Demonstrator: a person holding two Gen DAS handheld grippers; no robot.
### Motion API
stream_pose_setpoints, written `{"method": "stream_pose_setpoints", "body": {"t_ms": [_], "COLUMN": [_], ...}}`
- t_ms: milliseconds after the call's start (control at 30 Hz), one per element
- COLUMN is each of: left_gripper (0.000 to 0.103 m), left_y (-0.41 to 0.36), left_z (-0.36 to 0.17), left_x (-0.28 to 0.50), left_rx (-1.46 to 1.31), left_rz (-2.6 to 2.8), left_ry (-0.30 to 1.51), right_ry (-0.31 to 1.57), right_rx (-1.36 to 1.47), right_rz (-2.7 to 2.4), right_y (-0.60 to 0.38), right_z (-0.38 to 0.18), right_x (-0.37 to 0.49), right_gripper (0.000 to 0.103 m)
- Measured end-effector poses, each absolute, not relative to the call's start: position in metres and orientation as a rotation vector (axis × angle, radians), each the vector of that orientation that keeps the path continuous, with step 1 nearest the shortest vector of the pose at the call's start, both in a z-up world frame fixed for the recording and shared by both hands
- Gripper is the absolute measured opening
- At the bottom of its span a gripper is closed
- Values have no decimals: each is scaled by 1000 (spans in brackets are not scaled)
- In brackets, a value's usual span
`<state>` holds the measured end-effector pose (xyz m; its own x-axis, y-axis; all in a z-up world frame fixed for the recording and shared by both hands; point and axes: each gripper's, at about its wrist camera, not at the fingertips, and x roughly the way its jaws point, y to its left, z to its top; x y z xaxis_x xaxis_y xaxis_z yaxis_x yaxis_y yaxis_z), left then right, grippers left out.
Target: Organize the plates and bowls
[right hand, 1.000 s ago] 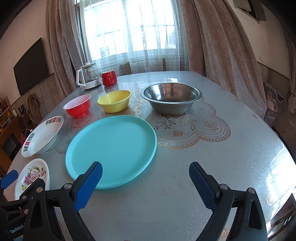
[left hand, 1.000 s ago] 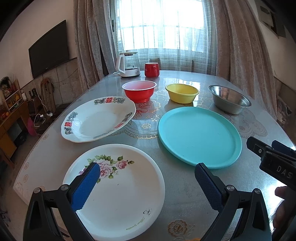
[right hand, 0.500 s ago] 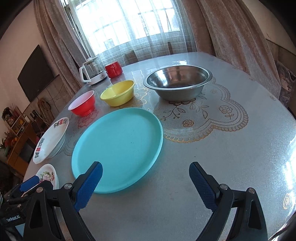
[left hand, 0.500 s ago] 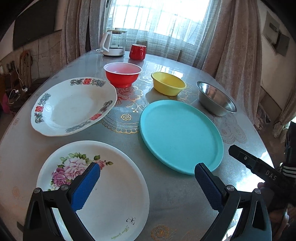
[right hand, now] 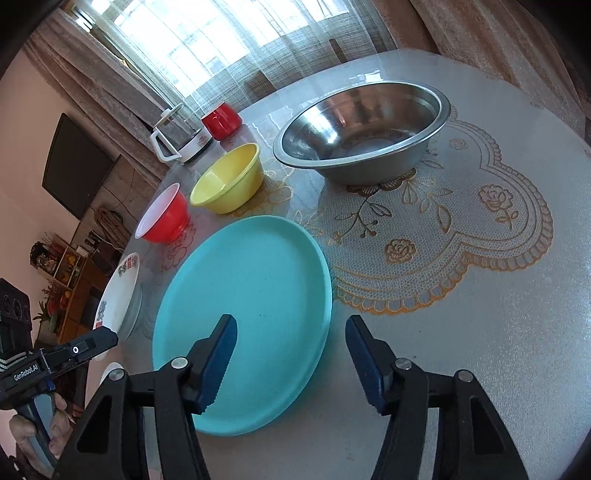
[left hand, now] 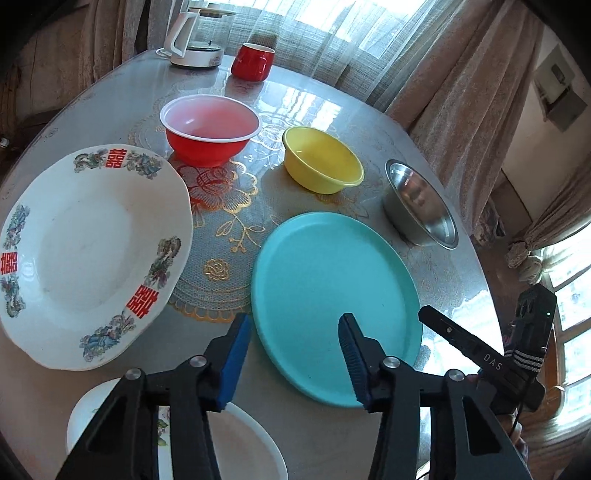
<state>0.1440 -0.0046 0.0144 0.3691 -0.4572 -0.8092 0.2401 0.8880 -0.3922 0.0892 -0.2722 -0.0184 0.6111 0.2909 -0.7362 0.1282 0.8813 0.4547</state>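
Note:
A turquoise plate lies in the middle of the table. My left gripper is open above its near left rim. My right gripper is open over its near right rim. A white plate with red characters lies at the left. A rose-patterned white plate lies under the left gripper. A red bowl, a yellow bowl and a steel bowl stand in a row behind.
A white kettle and a red mug stand at the far edge by the curtained window. The table has a lace-patterned cover. A TV and shelves are at the left wall.
Both grippers have tilted and moved forward toward the turquoise plate. Their jaws have narrowed somewhat but stay open. The plates and bowls have not moved.

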Motion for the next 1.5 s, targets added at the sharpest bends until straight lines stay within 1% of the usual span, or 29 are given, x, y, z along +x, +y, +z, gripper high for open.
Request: {"method": "stream_pose_setpoints", "body": {"t_ms": [33, 67, 100, 133, 200, 267, 333, 433, 633, 667, 733, 800, 867, 1133, 1233, 1500], "left_gripper": [38, 38, 37, 33, 30, 25, 16, 10, 6, 5, 2, 2, 2, 2, 2, 2], "left_y": [-8, -11, -14, -15, -19, -24, -28, -29, -30, -31, -33, -36, -36, -15, -6, -4], "left_z": [12, 11, 9, 6, 3, -2, -8, -16, -26, -26, -28, -28, -24, 7, 2, -17], "left_x": [148, 152, 156, 160, 168, 175, 181, 186, 185, 183, 181, 175, 170, 170, 177, 183], "left_rx": [-196, -175, -166, -164, -148, -129, -120, -96, -86, -80, -97, -93, -69, -37, -51, -33], "left_rz": [-450, -439, -427, -424, -428, -422, -423, -406, -437, -442, -477, -513, -504, -441, -393, -345], "left_ry": [1115, 1119, 1126, 1138, 1157, 1175, 1199, 1213, 1237, 1236, 1254, 1262, 1247, 1138, 1158, 1187], "right_ry": [917, 922, 933, 940, 949, 947, 944, 943, 939, 941, 943, 944, 955, 950, 951, 947], "right_rx": [485, 467, 450, 443, 436, 424, 424, 402, 394, 392, 384, 372, 378, 340, 319, 299], "right_rz": [94, 88, 76, 66, 52, 41, 46, 56, 91, 99, 111, 114, 143, 144, 140, 153], "right_y": [-272, -273, -274, -276, -280, -283, -284, -281, -279, -278, -274, -271, -266, -258, -256, -251], "right_z": [-19, -20, -22, -24, -27, -26, -26, -26, -26, -26, -26, -26, -26, -26, -26, -25], "right_x": [90, 91, 93, 94, 95, 96, 96, 97, 100, 101, 101, 102, 105, 110, 111, 111], "right_gripper": [53, 48, 45, 44, 35, 32, 29, 28, 26, 24, 22, 21, 16, 16, 16, 23]}}
